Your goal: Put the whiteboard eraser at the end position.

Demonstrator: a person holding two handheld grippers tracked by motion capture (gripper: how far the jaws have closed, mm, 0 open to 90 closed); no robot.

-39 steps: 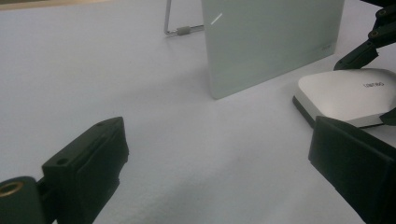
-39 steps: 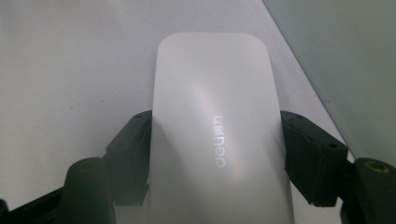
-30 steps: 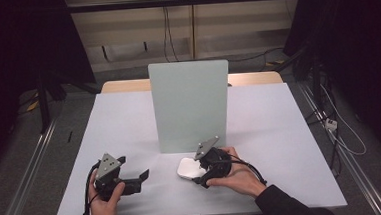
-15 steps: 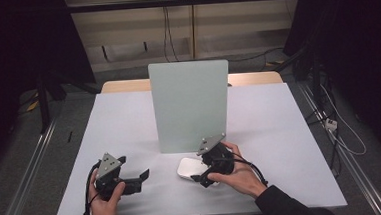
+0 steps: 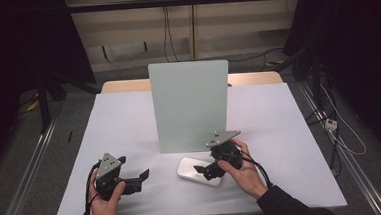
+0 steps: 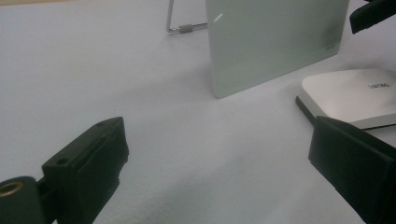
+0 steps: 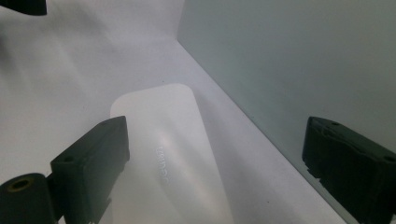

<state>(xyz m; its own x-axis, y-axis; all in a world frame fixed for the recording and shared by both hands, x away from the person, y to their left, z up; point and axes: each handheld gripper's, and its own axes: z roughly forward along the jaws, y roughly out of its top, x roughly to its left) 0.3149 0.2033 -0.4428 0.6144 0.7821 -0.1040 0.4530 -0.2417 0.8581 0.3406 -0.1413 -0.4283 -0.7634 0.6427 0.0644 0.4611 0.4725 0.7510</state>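
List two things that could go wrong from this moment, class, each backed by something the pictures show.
1. The right gripper, its jaws just opened, hovers over the flat white rounded-rectangle device; closing off-centre could skid it across the smooth white table.
2. The upright pale green panel stands close behind the device on a thin wire stand, so a forward push might knock it over.

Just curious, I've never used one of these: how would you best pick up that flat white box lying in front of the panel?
Probably across its two long edges, coming from above. The box lies flat and low on the table, so only its thin sides offer a hold. The open right gripper already hangs over it; the panel blocks the far side.
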